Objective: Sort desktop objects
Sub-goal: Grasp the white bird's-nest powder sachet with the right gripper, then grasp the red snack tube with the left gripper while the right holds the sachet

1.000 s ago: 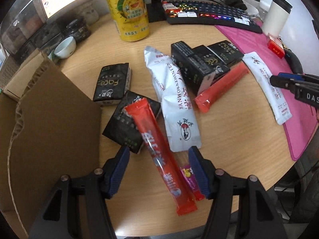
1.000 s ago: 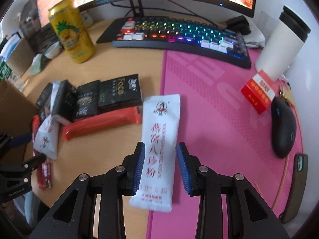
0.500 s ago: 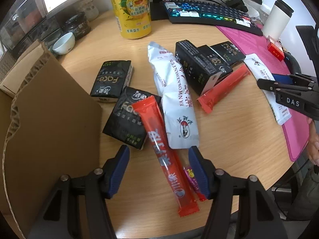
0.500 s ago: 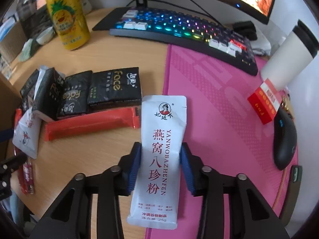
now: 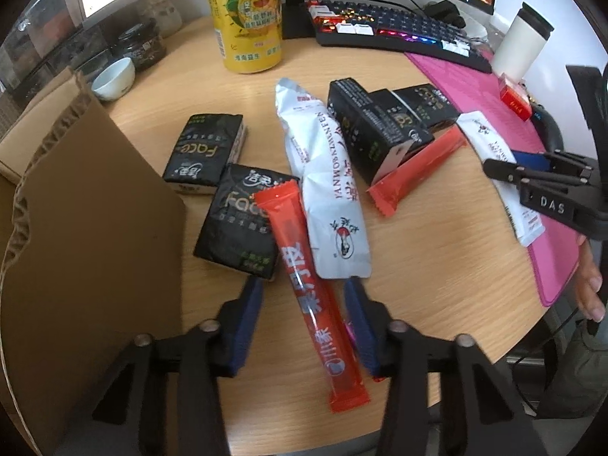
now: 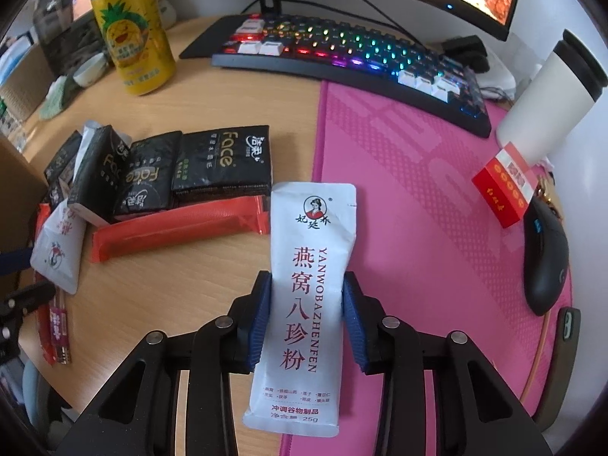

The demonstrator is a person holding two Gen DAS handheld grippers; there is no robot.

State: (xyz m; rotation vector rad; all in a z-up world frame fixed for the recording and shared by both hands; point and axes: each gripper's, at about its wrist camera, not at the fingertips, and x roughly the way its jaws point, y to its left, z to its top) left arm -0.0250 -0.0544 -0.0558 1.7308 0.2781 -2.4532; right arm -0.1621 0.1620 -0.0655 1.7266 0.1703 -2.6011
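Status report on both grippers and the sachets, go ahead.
Right gripper shut on white sachet. Left gripper open, straddling red stick pack, not gripping. Cardboard box close on left.

Behind your pink desk mat (image 6: 399, 174) sits the backlit keyboard (image 6: 342, 57). On the mat's right edge: white tumbler (image 6: 547, 102), black mouse (image 6: 547, 262). Left of the keyboard: yellow pineapple can (image 6: 129, 34).

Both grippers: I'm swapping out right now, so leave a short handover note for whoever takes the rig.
Right gripper: jaws against both edges of the white powder sachet at the pink mat's edge.
Left gripper: open, straddling the long red stick pack, not gripping.
Brown cardboard box stands left.
Black tissue packs, second sachet and second red stick remain on the desk.
Nothing visibly sorted yet.
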